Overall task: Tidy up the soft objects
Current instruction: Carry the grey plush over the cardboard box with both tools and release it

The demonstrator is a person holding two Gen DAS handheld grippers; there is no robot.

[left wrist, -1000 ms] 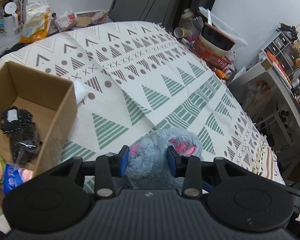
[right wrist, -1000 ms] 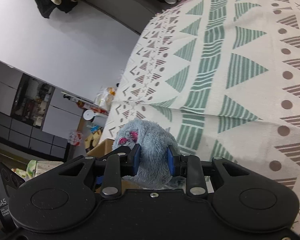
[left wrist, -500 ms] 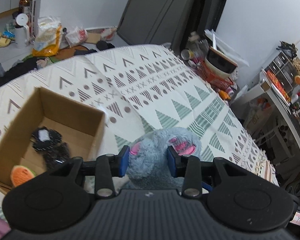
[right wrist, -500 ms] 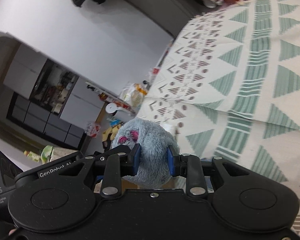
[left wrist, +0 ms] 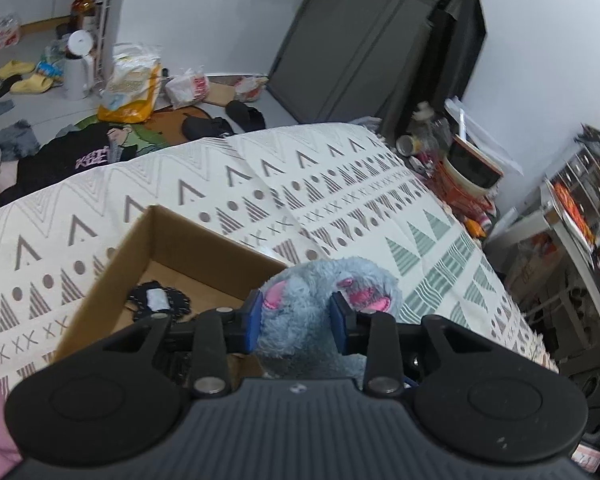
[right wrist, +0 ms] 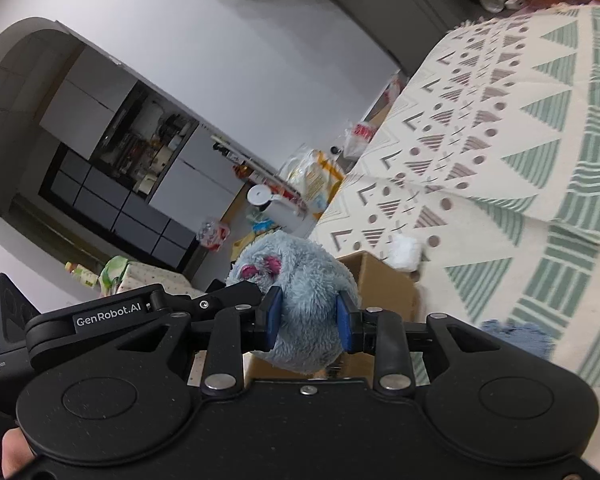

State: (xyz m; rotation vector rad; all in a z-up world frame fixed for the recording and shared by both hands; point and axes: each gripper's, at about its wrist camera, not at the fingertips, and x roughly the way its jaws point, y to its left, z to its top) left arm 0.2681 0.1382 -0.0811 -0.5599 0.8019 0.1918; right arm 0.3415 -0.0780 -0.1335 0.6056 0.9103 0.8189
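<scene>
Both grippers — left [left wrist: 296, 318], right [right wrist: 307, 318] — clamped on our fluffy grey-blue plush toy with pink ears [left wrist: 320, 300], held over the open brown cardboard box [left wrist: 172, 248] on the patterned bedspread [left wrist: 340, 196].

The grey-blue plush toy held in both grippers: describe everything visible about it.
The plush toy is soft grey-blue fleece with shaggy pile and bright pink patches, likely ears or paws. The left gripper and the right gripper each pinch part of it between blue pads, and the fabric bulges around them. It hangs in the air by the cardboard box that sits on the patterned bedspread; its underside is hidden behind the grippers. Its face and overall shape cannot be made out.
</scene>
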